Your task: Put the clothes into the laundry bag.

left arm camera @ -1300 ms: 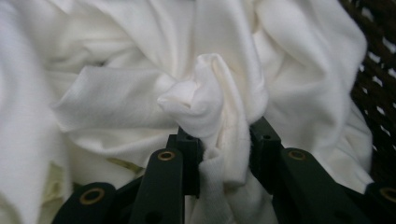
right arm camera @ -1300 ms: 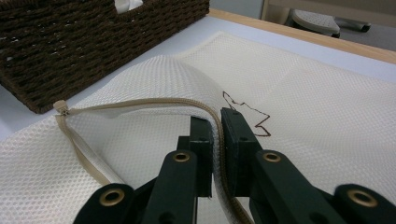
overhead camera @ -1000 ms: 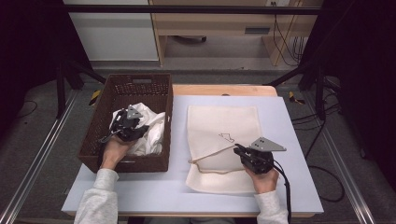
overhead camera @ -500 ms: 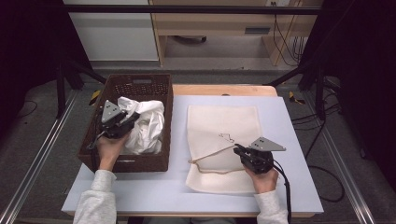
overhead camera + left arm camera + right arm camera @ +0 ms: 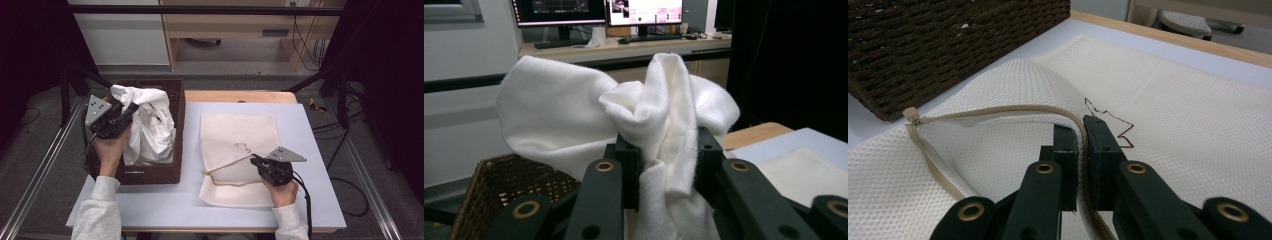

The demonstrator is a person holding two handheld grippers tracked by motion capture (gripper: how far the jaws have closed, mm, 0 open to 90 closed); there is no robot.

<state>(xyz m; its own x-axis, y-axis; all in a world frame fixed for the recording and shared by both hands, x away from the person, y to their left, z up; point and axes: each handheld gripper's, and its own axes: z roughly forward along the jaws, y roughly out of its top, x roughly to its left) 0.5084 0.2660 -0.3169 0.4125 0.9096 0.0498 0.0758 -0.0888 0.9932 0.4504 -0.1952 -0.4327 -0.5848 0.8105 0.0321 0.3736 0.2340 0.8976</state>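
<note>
White cloth (image 5: 589, 110), bunched, is clamped in left gripper (image 5: 664, 165); right gripper (image 5: 1080, 145) pinches mesh bag (image 5: 1188, 115) zipper edge.

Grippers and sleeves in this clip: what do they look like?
Both the left gripper and the right gripper are black, with two flat jaws on arms pinned by brass-ringed pivots. Each carries a grey three-cornered plate dotted with small marks. A black cable trails from the right one. The sleeves are light grey.

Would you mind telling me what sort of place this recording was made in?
Probably a lab or office set up for recording: a table inside a metal frame, monitors on a desk behind, cables on the floor. On the table, a laundry-style setup: basket, mesh bag.
</note>
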